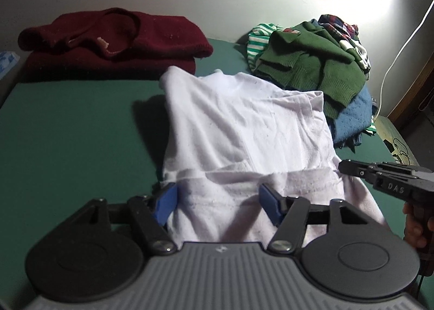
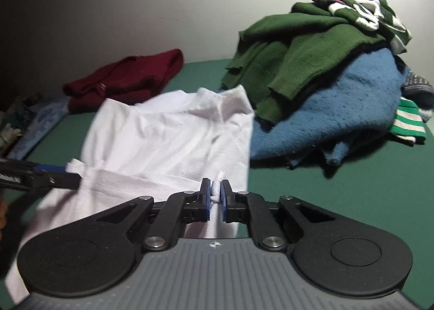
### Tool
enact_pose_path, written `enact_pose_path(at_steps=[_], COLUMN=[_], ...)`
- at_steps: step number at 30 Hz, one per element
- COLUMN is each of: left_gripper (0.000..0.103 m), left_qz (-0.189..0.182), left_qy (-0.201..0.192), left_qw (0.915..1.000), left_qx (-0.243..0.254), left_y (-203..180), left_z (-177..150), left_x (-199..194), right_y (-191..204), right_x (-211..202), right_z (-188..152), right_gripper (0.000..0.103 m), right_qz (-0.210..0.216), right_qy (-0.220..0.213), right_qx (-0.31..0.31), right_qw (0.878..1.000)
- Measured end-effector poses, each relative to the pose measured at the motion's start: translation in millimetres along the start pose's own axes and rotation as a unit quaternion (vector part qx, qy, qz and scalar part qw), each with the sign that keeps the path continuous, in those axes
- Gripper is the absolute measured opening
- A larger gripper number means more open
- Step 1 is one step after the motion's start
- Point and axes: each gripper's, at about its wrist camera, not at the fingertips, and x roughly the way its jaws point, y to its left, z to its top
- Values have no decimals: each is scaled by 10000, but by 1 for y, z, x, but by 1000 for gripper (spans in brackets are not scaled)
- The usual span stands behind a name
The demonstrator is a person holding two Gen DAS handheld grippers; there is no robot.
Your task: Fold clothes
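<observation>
A white garment (image 1: 244, 125) lies partly folded on the green surface (image 1: 67, 133), its hem nearest me. My left gripper (image 1: 217, 203) straddles that hem: the blue pads (image 1: 165, 201) stand well apart with cloth between them and do not visibly squeeze it. In the right wrist view my right gripper (image 2: 215, 196) is shut on a bunched ridge of the white garment (image 2: 168, 133) at its near right edge. The left gripper (image 2: 73, 178) reaches in from the left at the hem's other corner. The right gripper (image 1: 342, 167) also shows at the right of the left wrist view.
A folded maroon sweater (image 1: 114, 38) lies at the back left. At the back right is a heap of clothes: a green sweater (image 1: 312, 66), a blue knit (image 1: 352, 114), striped and plaid pieces. A white cable (image 1: 401, 49) hangs by the wall. A hand (image 1: 415, 226) holds the right gripper.
</observation>
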Motion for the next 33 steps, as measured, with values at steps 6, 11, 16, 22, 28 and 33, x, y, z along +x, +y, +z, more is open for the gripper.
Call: enact_pose_path(at_steps=[6,11,16,22,28,33], left_gripper=[50,69,71,71,46,1], left_qz=[23,-213,-522,-826,-840,-813], left_qy=[20,143,860,1246,1145,965], left_qw=[9996,9995,9948,9876,9882,9896], left_qx=[276,208,-129,-485,-567,-689], left_y=[-7,3,12,-8,-17,-13], left_z=[4,-8,-64,-114,-116,-112], left_x=[6,-42,-98,-118,-110,-114], right_y=[-13,-24,-22,-9,3,5], right_x=[-14,-64,-105,-121,-117,-117], right_z=[0,-3,-44,-74,-83,-88], right_gripper=[25,36,36,36,29,3], right_qz=[57,796,962,998,871,824], right_qy=[-116,280,964,1108,1096,991], right_qx=[339,736,881,1181,936,843], right_qw=[9993,9937,9868,9817,9857,9881])
